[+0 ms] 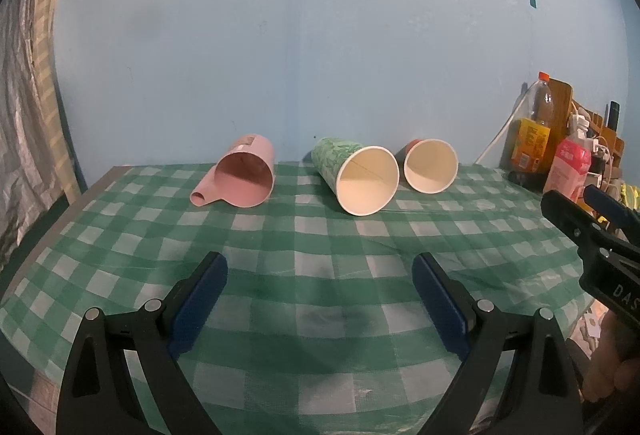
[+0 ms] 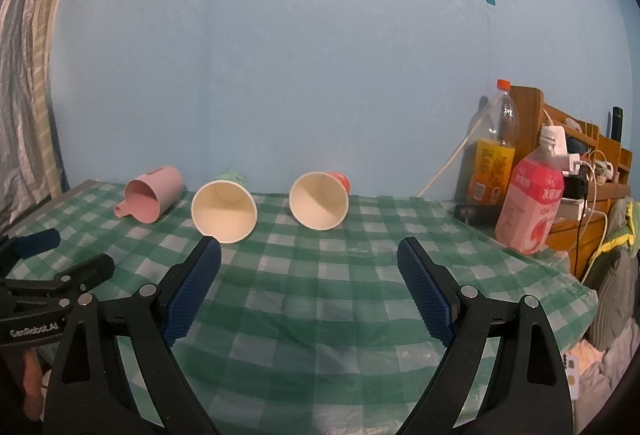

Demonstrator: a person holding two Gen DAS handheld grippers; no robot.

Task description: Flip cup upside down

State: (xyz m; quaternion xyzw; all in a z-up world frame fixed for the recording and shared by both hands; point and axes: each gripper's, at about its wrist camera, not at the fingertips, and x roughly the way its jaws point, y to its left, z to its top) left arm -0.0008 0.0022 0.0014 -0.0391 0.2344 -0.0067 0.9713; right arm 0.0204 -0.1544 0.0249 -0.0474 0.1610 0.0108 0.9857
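Three cups lie on their sides near the table's far edge, mouths toward me: a pink mug with a handle [image 1: 244, 177] [image 2: 154, 193] at left, a green patterned paper cup [image 1: 356, 175] [image 2: 224, 211] in the middle, a red paper cup [image 1: 430, 165] [image 2: 319, 199] at right. My left gripper [image 1: 320, 271] is open and empty, low over the near part of the cloth. My right gripper [image 2: 309, 255] is open and empty, also well short of the cups. Each gripper shows at the edge of the other's view [image 1: 576, 203] [image 2: 60, 251].
The table has a green-and-white checked cloth [image 1: 320, 235] against a blue wall. At the right edge stand a tall orange-capped bottle [image 2: 494, 155], a pink bottle [image 2: 528, 207], a wooden rack with chargers and cables [image 2: 580, 163]. A curtain hangs at left.
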